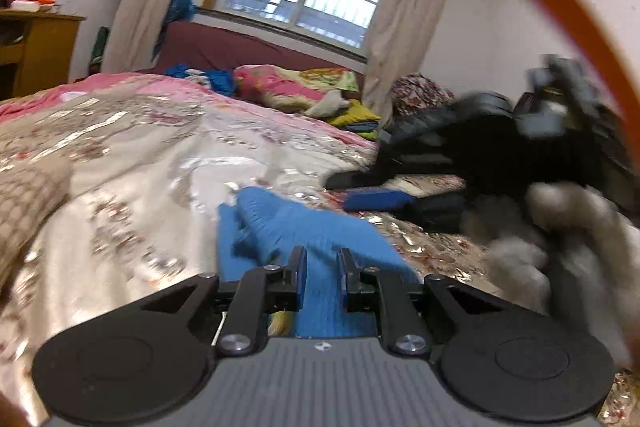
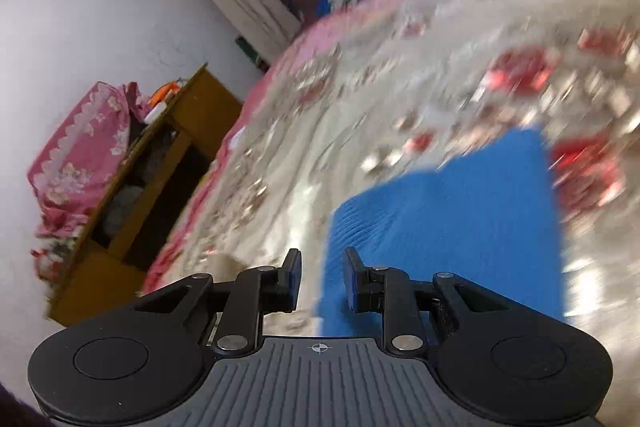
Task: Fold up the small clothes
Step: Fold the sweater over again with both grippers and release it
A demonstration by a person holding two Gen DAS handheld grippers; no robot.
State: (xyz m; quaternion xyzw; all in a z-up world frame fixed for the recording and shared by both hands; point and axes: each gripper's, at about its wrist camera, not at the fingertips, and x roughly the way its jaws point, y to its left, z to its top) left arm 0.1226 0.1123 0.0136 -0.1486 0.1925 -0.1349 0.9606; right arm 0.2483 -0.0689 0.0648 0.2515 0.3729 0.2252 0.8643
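The blue ribbed knit garment lies on the shiny floral satin bedspread, one end raised between the fingers of the left gripper. Those jaws stand narrowly apart with cloth running through the gap; whether they actually pinch it I cannot tell, though lifting an edge would suit carrying it over for a fold. In the right wrist view the same cloth spreads flat toward 1 o'clock from the right gripper, whose jaws are parted and empty, hovering at the cloth's near edge, probably ready to pin or take a corner.
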